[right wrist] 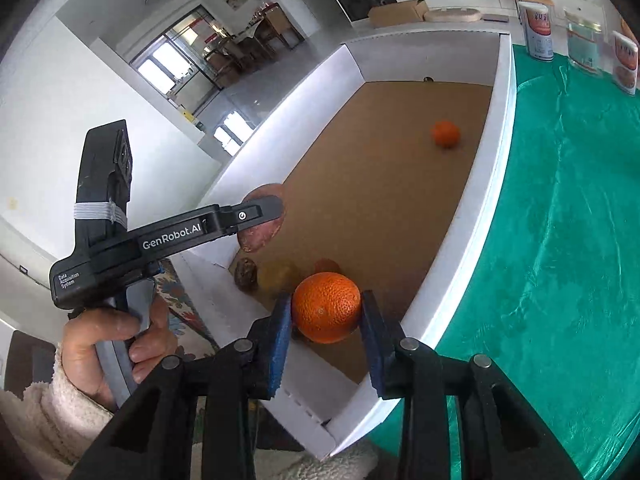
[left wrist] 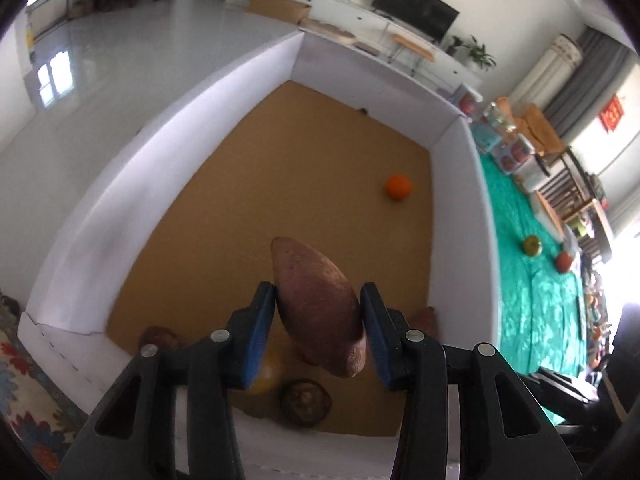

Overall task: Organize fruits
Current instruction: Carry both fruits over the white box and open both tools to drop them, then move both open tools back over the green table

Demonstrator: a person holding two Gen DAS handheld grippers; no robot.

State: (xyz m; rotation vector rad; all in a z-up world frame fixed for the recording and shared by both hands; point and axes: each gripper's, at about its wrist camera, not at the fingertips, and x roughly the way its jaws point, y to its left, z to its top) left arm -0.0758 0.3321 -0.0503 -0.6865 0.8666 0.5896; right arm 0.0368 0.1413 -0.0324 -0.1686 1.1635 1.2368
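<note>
With the sweet potato [left wrist: 320, 304] clamped in the left gripper [left wrist: 319, 320] and an orange [right wrist: 326, 307] in the right gripper [right wrist: 326, 320] above the box [right wrist: 486, 184], both should be lowered before release.

Black plastic two-finger left gripper [left wrist: 319, 322] with blue pads and silver rivets; hand [right wrist: 116, 340] in cream fleece sleeve [right wrist: 52, 412].

The box [left wrist: 168, 184] had smooth white card walls and a matt brown cardboard floor. The cloth [right wrist: 568, 216] beside it was shiny green, the held orange [right wrist: 326, 307] pitted and glossy.
</note>
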